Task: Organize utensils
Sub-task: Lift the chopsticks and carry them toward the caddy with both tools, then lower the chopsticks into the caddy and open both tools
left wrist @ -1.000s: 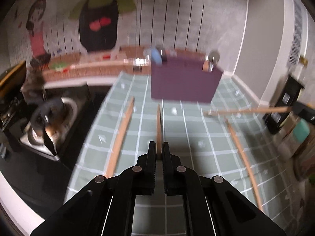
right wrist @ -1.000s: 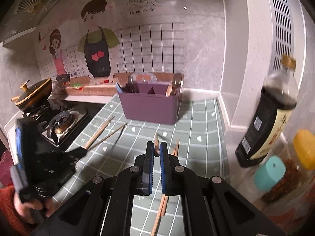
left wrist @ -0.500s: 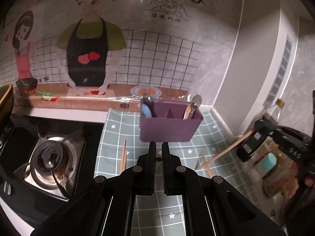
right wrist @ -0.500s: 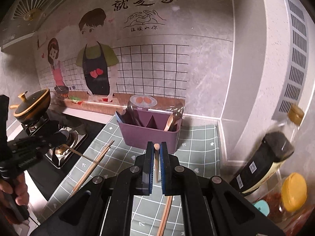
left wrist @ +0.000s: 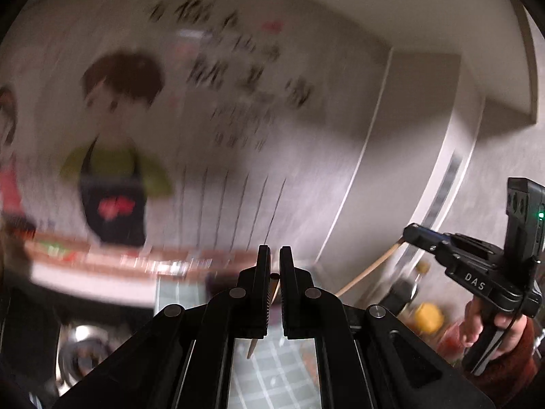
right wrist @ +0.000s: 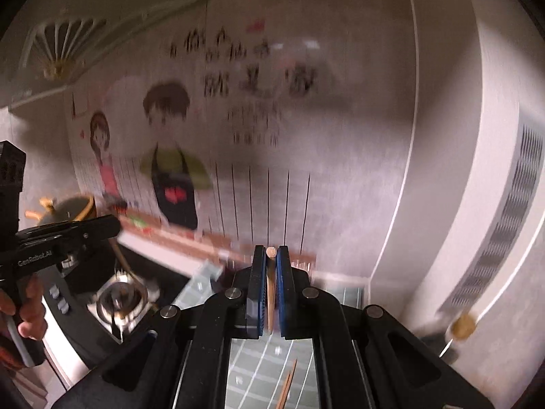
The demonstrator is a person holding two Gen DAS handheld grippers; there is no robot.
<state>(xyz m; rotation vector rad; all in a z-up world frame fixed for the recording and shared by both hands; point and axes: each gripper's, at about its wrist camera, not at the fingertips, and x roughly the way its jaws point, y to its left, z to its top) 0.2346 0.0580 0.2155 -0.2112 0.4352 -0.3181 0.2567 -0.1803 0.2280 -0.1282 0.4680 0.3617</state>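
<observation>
Left gripper (left wrist: 275,255): jaws are clamping one wooden chopstick (left wrist: 262,313), which is running between them with its thin tip showing below the jaws and its blunt end just above the pads. Right gripper (right wrist: 271,255): jaws are likewise pressing on a second chopstick (right wrist: 270,293), which is standing lengthwise in the slot, its round butt end showing at the jaw tips. Both tools are being carried high over the tiled table (right wrist: 259,368); both views are blurring with motion. Loose stock: a pair of chopsticks (right wrist: 287,385) is lying on the table below the right jaws, not yet collected. Holder for the utensils: not showing in either view, so its contents cannot be told. Progress, as a judgement: two sticks are in hand and are waiting to be deposited; at least the loose pair is remaining, so the sorting is partway through. Bystanding items: stove (right wrist: 119,300) left of the right jaws, bottles (left wrist: 422,313) right of the left jaws.
</observation>
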